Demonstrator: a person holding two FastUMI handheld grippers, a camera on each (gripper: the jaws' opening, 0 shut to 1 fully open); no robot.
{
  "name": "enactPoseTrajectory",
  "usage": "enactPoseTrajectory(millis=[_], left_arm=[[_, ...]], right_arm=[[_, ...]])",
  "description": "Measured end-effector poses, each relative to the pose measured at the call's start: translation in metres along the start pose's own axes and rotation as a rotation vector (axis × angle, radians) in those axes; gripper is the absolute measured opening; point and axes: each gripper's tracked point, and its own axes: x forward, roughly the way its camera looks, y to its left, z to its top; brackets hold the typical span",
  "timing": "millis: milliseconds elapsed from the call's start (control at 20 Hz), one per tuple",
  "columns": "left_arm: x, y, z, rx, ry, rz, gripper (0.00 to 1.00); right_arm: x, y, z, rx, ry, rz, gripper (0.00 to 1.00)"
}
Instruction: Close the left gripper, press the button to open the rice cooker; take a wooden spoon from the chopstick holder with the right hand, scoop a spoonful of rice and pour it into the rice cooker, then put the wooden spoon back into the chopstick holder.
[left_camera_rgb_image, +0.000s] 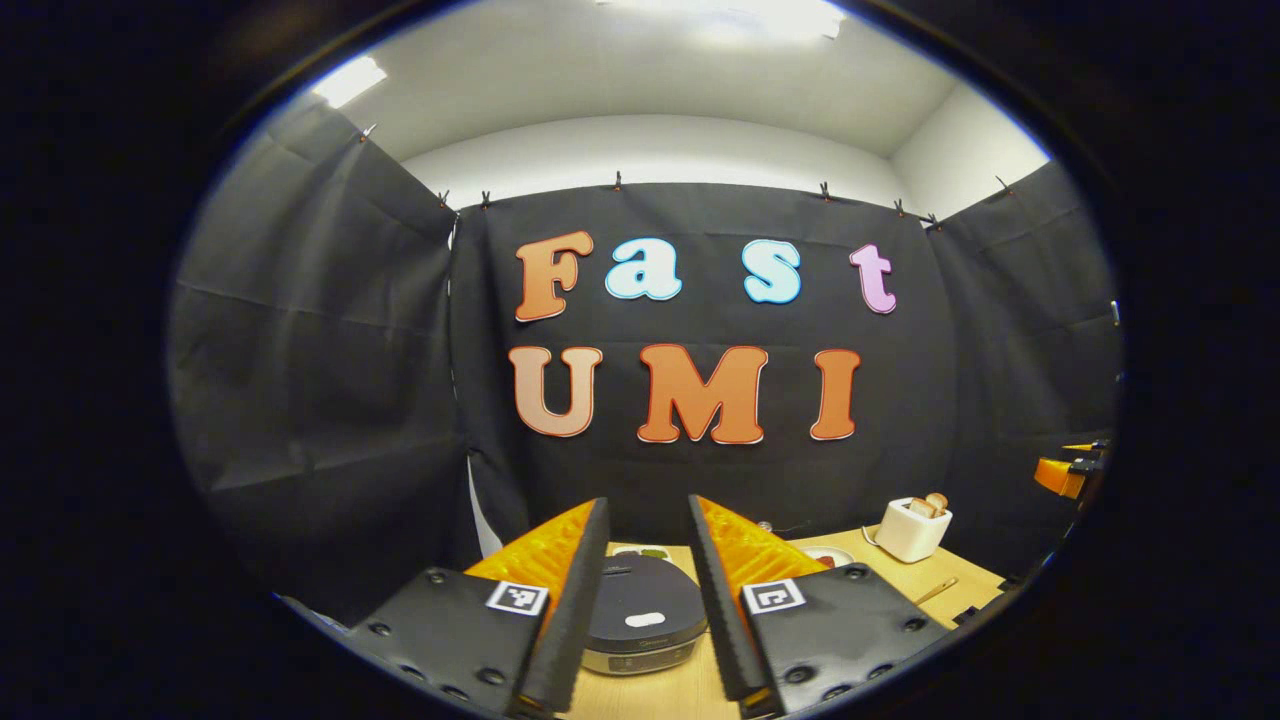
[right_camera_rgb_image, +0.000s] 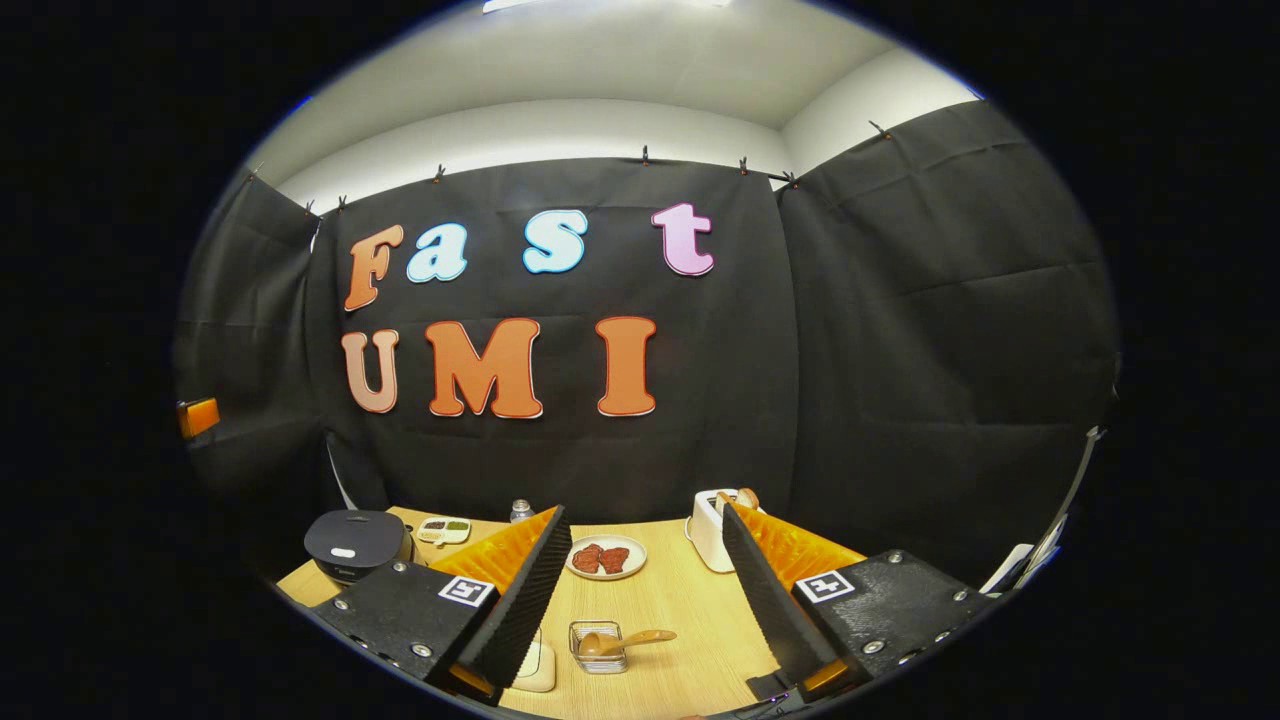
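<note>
Bright white ceiling light panels (left_camera_rgb_image: 345, 80) blow out to glare at the top of both fisheye views, the black cloth walls stay dim and matte, the pale wooden tabletop (right_camera_rgb_image: 690, 610) is evenly lit with soft shadows, and straight edges bow strongly toward the rims.

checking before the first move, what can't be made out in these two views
- Rice cooker, left gripper view: its sides are hidden behind the left gripper's fingers; the button is too small to pick out.
- Rice supply, right gripper view: not identifiable; a pale object by the right gripper's left finger is mostly hidden.
- Wooden spoon in the chopstick holder: too small for detail.
</note>
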Motion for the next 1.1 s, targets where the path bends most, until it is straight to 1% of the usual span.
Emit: enactPoseTrajectory(millis=[100, 150, 200, 300, 350, 400, 450, 500, 550, 600, 700, 750, 800, 850, 900, 950, 1000, 1050, 1100], left_arm=[[-0.001, -0.005, -0.007, -0.006, 0.016, -0.020, 0.33], [0.001, -0.003, -0.009, -0.012, 0.023, -0.022, 0.39], [0.003, -0.003, -0.011, -0.018, 0.029, -0.027, 0.38], [0.004, -0.006, -0.021, -0.007, 0.062, -0.037, 0.37], [0.003, 0.008, -0.018, 0.020, 0.058, 0.025, 0.36], [0.008, 0.014, -0.022, 0.021, 0.058, 0.013, 0.20], [0.009, 0.002, -0.022, -0.007, 0.058, -0.007, 0.05], [0.011, -0.004, -0.022, -0.033, 0.060, -0.025, 0.05], [0.014, -0.003, -0.024, -0.029, 0.062, -0.028, 0.04], [0.017, -0.001, -0.030, -0.001, 0.082, -0.018, 0.04], [0.028, -0.004, -0.044, -0.003, 0.107, -0.038, 0.04], [0.034, -0.008, -0.053, -0.011, 0.126, -0.048, 0.09], [0.041, -0.010, -0.062, -0.008, 0.144, -0.053, 0.09], [0.049, -0.011, -0.072, -0.003, 0.158, -0.062, 0.04], [0.058, -0.014, -0.084, -0.004, 0.183, -0.069, 0.05], [0.064, -0.017, -0.097, -0.017, 0.207, -0.084, 0.00], [0.071, -0.020, -0.111, -0.026, 0.237, -0.091, 0.09], [0.078, -0.020, -0.125, -0.031, 0.262, -0.095, 0.04], [0.087, -0.020, -0.139, -0.031, 0.290, -0.095, 0.04]], right_arm=[[0.002, 0.000, -0.002, -0.008, 0.003, 0.000, 0.94], [0.002, 0.000, -0.002, -0.008, 0.005, 0.001, 0.98], [0.003, 0.002, -0.003, -0.006, 0.007, 0.002, 0.94], [0.005, 0.003, -0.004, -0.005, 0.011, 0.007, 0.94], [0.006, 0.004, -0.004, -0.008, 0.012, 0.008, 0.94], [0.007, 0.005, -0.004, -0.012, 0.011, 0.008, 0.94], [0.007, 0.005, -0.004, -0.018, 0.009, 0.008, 0.94], [0.008, 0.005, -0.004, -0.026, 0.008, 0.006, 0.94], [0.009, 0.005, -0.005, -0.032, 0.009, 0.003, 0.94], [0.010, 0.004, -0.006, -0.033, 0.011, 0.000, 0.94], [0.012, 0.004, -0.007, -0.026, 0.016, 0.000, 0.94], [0.013, 0.004, -0.009, -0.023, 0.022, 0.000, 0.94], [0.015, 0.005, -0.011, -0.023, 0.025, -0.001, 0.94], [0.015, 0.004, -0.012, -0.025, 0.028, -0.003, 0.94], [0.017, 0.003, -0.013, -0.028, 0.032, -0.006, 0.94], [0.019, 0.002, -0.014, -0.032, 0.034, -0.012, 0.94], [0.020, -0.001, -0.015, -0.035, 0.036, -0.018, 0.94], [0.021, -0.002, -0.016, -0.035, 0.040, -0.020, 0.98], [0.021, -0.003, -0.018, -0.034, 0.045, -0.020, 0.98]])
